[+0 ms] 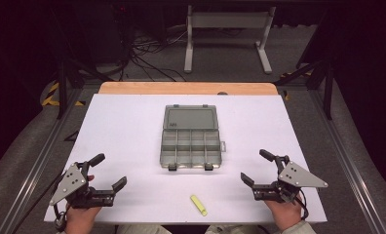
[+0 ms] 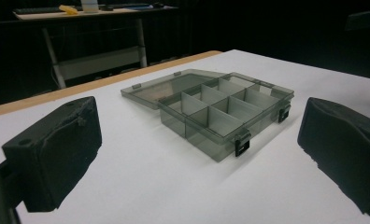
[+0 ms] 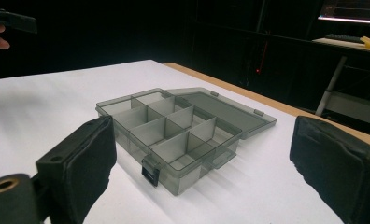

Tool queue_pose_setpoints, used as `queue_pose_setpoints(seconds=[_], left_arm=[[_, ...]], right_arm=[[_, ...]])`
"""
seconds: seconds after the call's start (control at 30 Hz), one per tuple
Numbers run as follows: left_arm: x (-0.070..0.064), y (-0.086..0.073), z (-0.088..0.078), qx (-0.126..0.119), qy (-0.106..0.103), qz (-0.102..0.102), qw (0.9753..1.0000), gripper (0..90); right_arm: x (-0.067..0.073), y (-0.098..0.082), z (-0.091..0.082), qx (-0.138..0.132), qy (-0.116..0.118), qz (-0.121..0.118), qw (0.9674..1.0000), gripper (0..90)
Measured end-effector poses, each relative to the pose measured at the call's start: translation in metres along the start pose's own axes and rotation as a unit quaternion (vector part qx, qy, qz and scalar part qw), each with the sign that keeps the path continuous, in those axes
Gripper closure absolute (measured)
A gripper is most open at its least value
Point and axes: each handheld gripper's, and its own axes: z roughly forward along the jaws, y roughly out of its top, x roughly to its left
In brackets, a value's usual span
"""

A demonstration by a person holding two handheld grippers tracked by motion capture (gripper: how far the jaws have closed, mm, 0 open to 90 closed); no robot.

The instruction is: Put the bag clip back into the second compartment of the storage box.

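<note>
White table, dark room behind: one smoky compartment box at centre, lid laid back, ready for filling. Yellow piece lies near its front. My left gripper and right gripper flank it, jaws wide, holding nothing.

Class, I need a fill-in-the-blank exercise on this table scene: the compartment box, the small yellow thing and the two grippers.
1. The lid of the grey compartment box lies ____.
2. The yellow marker lies on the table, ____ the box.
3. The jaws of the left gripper and the right gripper stand ____.

Missing words: open; outside; open
</note>
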Motion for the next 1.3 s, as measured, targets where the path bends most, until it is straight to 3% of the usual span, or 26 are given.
queue_pose_setpoints(seconds=[0.67, 0.9, 0.93, 1.3], left_arm=[[0.0, 0.0, 0.001, 0.009, -0.003, 0.005, 0.9999, 0.7], [0.0, 0.0, 0.001, 0.011, -0.007, 0.004, 0.9999, 0.8], [-0.001, 0.0, 0.002, 0.008, -0.006, 0.003, 1.0, 0.8], [0.0, 0.0, 0.003, 0.007, -0.008, 0.004, 0.9999, 0.9]], right_arm=[[0.006, 0.009, 0.009, 0.009, 0.02, -0.003, 0.9998, 8.3], [0.013, 0.02, 0.019, 0.021, 0.043, 0.009, 0.9988, 9.3], [0.017, 0.024, 0.025, 0.029, 0.055, 0.01, 0.998, 9.6], [0.03, 0.041, 0.045, 0.033, 0.095, 0.007, 0.9949, 10.6]])
